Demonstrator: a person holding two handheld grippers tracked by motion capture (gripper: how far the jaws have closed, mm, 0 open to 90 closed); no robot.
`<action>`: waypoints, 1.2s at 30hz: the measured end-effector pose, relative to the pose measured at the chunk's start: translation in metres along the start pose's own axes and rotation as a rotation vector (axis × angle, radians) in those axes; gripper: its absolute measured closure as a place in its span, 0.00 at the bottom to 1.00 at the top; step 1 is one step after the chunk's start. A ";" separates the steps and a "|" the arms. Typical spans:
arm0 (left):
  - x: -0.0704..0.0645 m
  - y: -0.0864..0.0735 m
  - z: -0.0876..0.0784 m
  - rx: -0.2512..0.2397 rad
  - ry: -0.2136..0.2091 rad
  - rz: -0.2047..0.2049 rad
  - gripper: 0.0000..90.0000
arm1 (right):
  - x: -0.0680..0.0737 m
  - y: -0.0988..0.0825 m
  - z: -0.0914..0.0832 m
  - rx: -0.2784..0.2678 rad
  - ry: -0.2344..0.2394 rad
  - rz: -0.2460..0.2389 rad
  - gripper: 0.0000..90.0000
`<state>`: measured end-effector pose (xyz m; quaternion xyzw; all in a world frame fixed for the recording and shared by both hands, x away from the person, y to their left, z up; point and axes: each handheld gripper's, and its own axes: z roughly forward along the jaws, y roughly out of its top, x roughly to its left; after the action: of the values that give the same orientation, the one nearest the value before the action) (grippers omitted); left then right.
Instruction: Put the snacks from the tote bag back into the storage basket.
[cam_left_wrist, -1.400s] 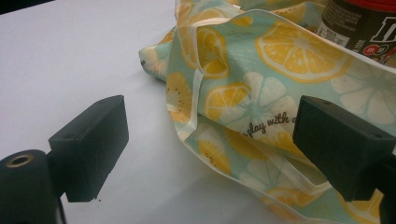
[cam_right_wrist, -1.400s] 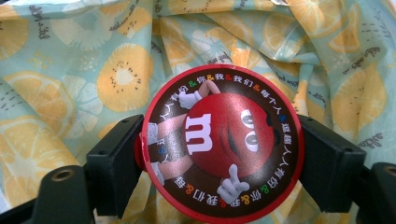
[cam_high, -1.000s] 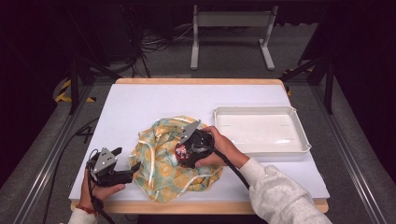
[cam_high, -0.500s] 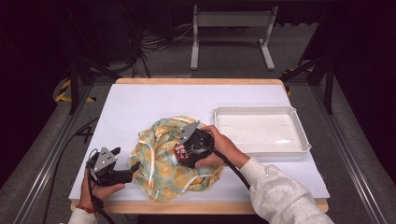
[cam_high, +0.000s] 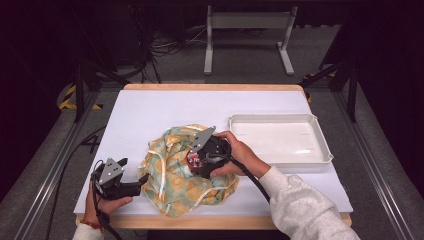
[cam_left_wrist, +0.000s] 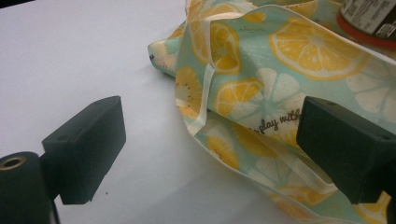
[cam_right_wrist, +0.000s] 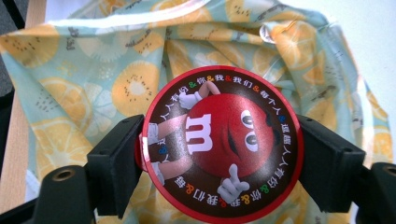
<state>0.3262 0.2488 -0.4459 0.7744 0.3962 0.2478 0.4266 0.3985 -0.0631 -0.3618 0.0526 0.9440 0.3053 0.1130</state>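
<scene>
My right gripper (cam_right_wrist: 219, 154) stays clamped on the round M&M's tub (cam_right_wrist: 222, 142) over the lemon-print bag (cam_high: 185, 172), nothing having shifted, while my left gripper (cam_left_wrist: 210, 144) waits open at the bag's near-left edge, so bagging has stalled.

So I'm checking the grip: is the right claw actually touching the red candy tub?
Touching. The right gripper view shows the right claw with both jaws pressed against the red candy tub, no gap.

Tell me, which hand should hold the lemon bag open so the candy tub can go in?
Probably the left. Its hand-held gripper sits open right at the lemon bag edge, while the right hand-held gripper is already clamped on the candy tub over the bag.
</scene>
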 end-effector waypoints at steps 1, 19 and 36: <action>0.000 0.000 0.000 0.000 0.000 0.000 0.10 | 0.000 0.001 -0.002 -0.003 -0.002 0.002 0.26; 0.000 -0.002 -0.001 -0.001 -0.003 -0.011 0.10 | -0.007 0.005 -0.040 -0.045 -0.035 -0.015 0.26; -0.001 -0.001 0.002 0.009 -0.003 -0.001 0.10 | -0.019 -0.006 -0.075 -0.061 -0.086 0.007 0.26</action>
<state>0.3269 0.2478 -0.4476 0.7766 0.3968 0.2445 0.4238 0.3985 -0.1134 -0.3022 0.0656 0.9284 0.3318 0.1540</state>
